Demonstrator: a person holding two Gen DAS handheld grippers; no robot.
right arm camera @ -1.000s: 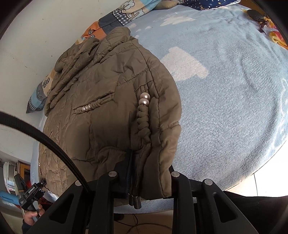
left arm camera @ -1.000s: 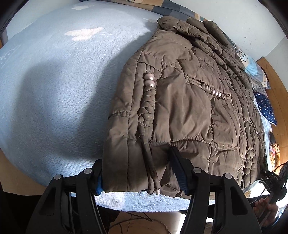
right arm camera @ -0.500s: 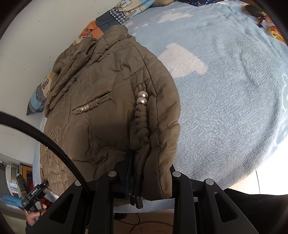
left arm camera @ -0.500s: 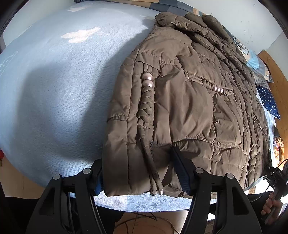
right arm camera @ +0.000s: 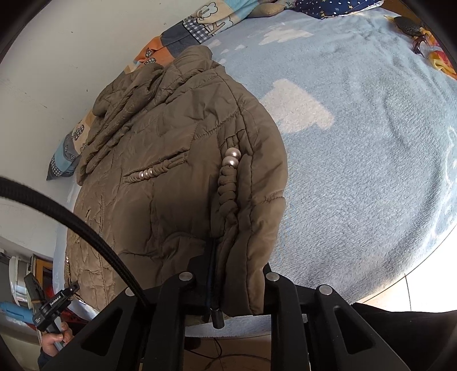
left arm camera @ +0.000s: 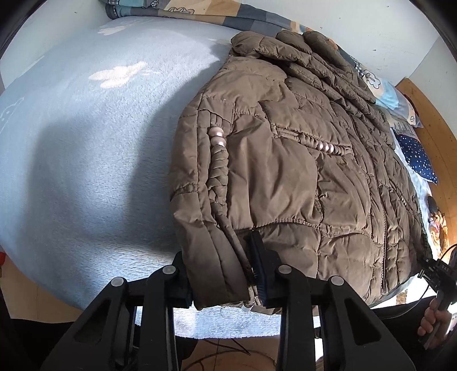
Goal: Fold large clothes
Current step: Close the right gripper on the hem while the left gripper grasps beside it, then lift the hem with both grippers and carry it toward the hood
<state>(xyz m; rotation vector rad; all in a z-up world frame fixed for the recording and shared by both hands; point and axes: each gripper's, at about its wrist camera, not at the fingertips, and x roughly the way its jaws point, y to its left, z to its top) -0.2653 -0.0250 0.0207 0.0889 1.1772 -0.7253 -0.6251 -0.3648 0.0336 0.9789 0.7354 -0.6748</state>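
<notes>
**Both grippers closing on the hem of a quilted jacket**

A pale blue fleece blanket (left arm camera: 85, 148) is covering the bed, with white cloud shapes on it. A patchwork quilt (right arm camera: 197, 25) is lying bunched along the wall at the far side.

A brown quilted jacket (left arm camera: 300, 171) is lying spread on the blanket, its collar toward the wall and its hem at the near edge of the bed. In the right wrist view the same jacket (right arm camera: 171, 185) is filling the left half of the bed.

The left gripper (left arm camera: 225, 282) is closing, and its pads are pressing on the jacket's corner at the hem. The right gripper (right arm camera: 228, 288) is closing too, clamped on the opposite hem corner.

A braided cord (left arm camera: 220, 171) with two silver beads (right arm camera: 232, 157) is running down the side seam at each held corner, and its metal tip (right arm camera: 217, 318) is hanging below the hem.
</notes>
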